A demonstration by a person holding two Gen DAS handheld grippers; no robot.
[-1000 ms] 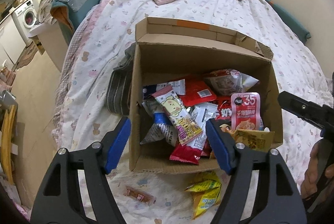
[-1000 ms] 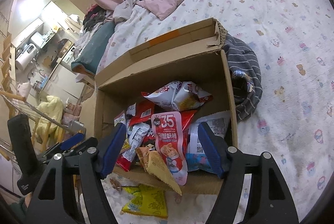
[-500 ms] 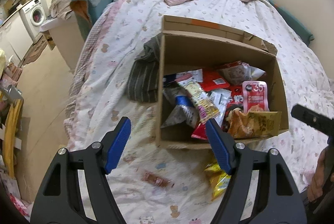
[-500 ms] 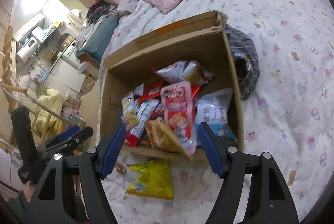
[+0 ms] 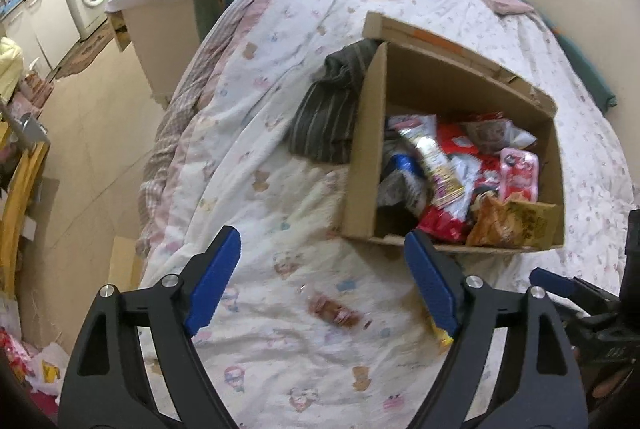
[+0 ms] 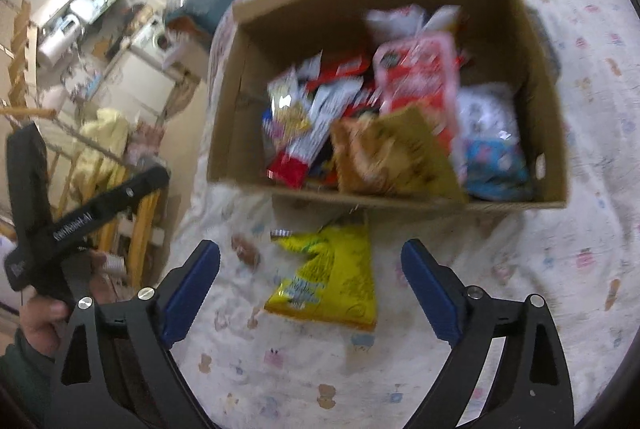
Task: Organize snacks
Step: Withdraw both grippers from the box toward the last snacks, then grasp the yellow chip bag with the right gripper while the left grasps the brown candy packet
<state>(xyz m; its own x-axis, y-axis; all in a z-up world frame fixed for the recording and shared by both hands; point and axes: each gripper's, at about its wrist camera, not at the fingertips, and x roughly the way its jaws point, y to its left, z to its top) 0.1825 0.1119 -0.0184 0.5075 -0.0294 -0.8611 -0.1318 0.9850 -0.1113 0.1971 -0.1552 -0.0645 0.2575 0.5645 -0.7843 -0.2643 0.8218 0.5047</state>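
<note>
Both the left gripper [image 5: 322, 283] and right gripper [image 6: 310, 289] have just opened wide (nothing inside), the yellow snack bag [image 6: 330, 275] lies by the full box [image 6: 554, 197], so it might slip out.

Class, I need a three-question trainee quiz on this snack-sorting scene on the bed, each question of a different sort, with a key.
1. True or false: the yellow packet lies inside the cardboard box.
2. What lies against the box's far outer side in the left wrist view? A) a striped cloth B) a pillow C) a shoe
3. Fill in: the small brown snack lies on the ____, between the open fingers of the left hand-held gripper.

Key
1. False: it lies on the bedspread outside the box, ahead of the open right hand-held gripper.
2. A, the striped cloth.
3. Bedspread.
</note>
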